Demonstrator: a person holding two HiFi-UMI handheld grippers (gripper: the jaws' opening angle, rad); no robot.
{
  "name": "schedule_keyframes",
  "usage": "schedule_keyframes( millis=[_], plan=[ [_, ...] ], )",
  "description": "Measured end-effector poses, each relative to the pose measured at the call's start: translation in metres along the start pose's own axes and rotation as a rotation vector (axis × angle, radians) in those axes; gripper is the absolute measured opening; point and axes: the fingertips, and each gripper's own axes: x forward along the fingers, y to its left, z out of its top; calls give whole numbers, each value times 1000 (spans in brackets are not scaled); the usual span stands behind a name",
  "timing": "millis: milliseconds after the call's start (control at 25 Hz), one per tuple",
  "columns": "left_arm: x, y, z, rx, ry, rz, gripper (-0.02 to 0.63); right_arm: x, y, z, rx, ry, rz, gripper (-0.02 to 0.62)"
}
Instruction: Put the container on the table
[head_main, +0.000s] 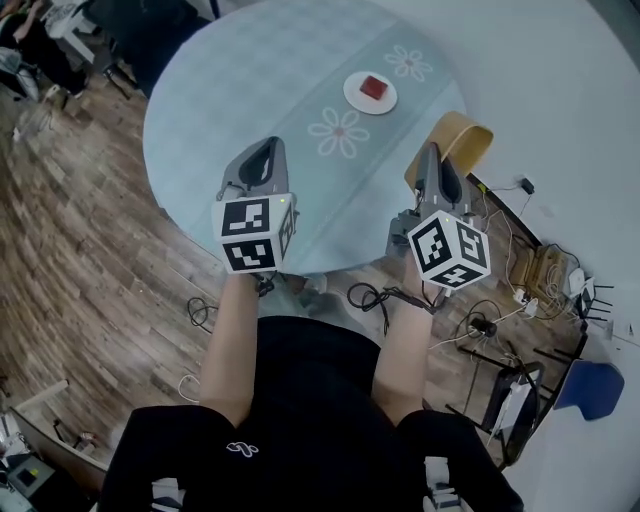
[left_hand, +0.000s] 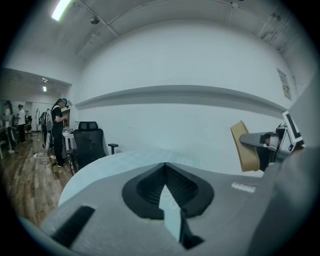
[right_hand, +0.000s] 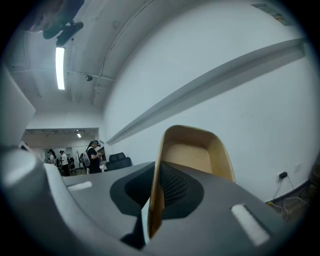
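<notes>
The container (head_main: 466, 138) is a shallow tan wooden tray, held on edge just off the right rim of the round table (head_main: 220, 110) with its pale blue flowered cloth. My right gripper (head_main: 432, 152) is shut on its side wall; in the right gripper view the container (right_hand: 194, 150) stands upright with its wall clamped between the jaws of the gripper (right_hand: 154, 176). My left gripper (head_main: 266, 148) hovers over the table's near edge, shut and empty, its tips meeting (left_hand: 165, 165). From the left gripper view the container (left_hand: 243, 146) shows at the right.
A white plate (head_main: 369, 94) with a red block (head_main: 375, 86) sits toward the table's far side. Cables and a power strip (head_main: 520, 290) lie on the wood floor at the right. A black office chair (left_hand: 90, 142) and people stand beyond the table's left.
</notes>
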Motion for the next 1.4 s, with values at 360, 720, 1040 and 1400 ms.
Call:
schedule_keyframes(
  millis=[360,720,1040,1400],
  plan=[
    [48,-6,-38,-28,103,-57,2,37,-2,-86,-92,302,40,23],
    [62,39,-85,-69,218,7,2,64,13,-219,-276,695,67,25],
    [54,79,-100,-115,239,78,2,68,36,-294,-391,871,118,25],
    [36,97,-99,-142,213,121,2,68,54,-308,-387,847,121,106]
  ],
)
